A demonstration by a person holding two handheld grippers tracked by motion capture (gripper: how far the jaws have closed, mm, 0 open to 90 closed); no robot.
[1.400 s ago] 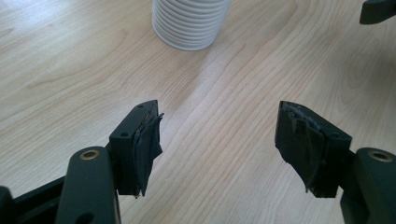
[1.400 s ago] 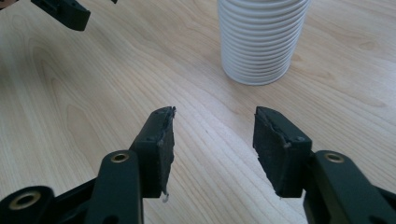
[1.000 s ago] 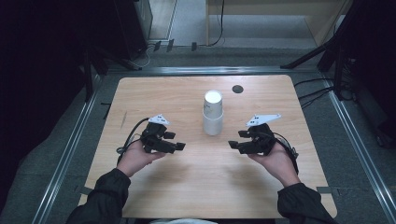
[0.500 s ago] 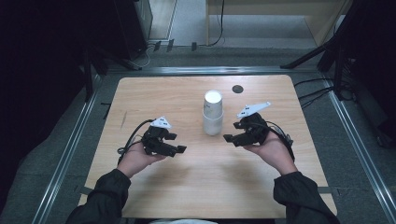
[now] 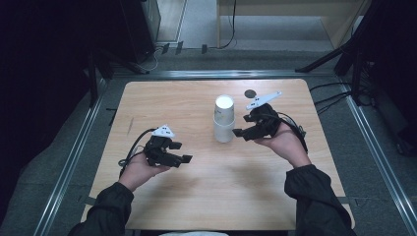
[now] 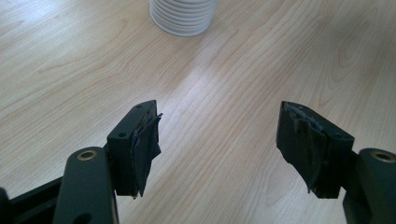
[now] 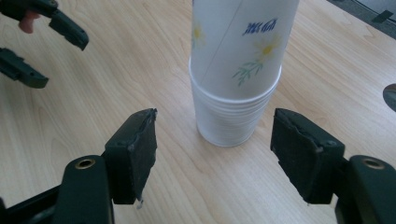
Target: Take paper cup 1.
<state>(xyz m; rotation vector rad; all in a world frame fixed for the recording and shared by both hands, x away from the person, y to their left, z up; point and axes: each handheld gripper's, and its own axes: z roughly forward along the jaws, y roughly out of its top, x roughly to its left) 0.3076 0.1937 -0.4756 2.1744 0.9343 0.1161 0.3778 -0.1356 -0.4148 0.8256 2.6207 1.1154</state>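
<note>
We see the cup stack (image 6: 183,16) cut off by the top edge in both gripper views, and cannot identify the far dark disc (image 5: 250,93).

A lab-like recording bay: wooden table (image 5: 196,98) ringed by metal rails (image 5: 69,162), floor cables (image 5: 334,93).

The right gripper (image 5: 239,132) has moved up and across the table (image 5: 172,103) to the stack of cups (image 5: 224,119), its fingers (image 7: 135,149) just opening, nothing between them.
</note>
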